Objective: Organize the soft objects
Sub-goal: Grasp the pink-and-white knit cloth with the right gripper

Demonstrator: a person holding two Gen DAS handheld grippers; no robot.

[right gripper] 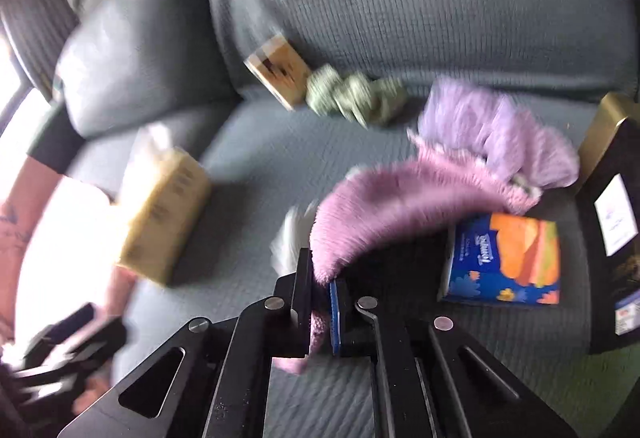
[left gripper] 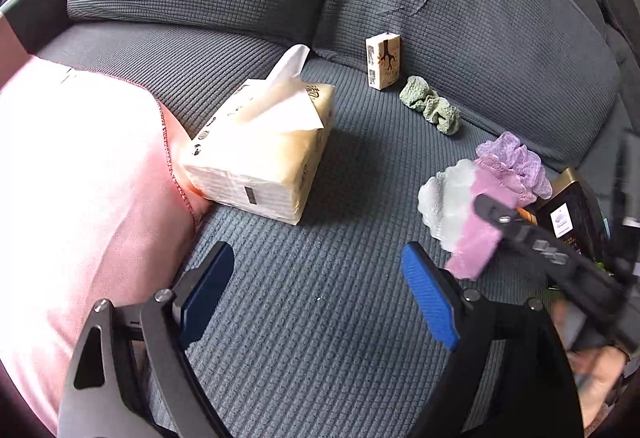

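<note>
Pinching the fuzzy pink cloth (right gripper: 384,193), the right gripper (right gripper: 322,302) has its jaws clamped tight on the nap, just right of the soft tissue pack (left gripper: 260,153). The left gripper (left gripper: 316,302) gapes wide over ribbed grey sofa (left gripper: 320,338), holding nothing, below that pack.

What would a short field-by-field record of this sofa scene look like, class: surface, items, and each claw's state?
surface: grey sofa seat
left claw: open, empty, above bare seat
right claw: shut on pink cloth
beside pink cloth: white cloth, purple scrunchie
middle: tissue pack, one tissue sticking up
back: small carton upright, green scrunchie next to it
right side: blue and orange tissue box, black box
left side: pink pillow
</note>
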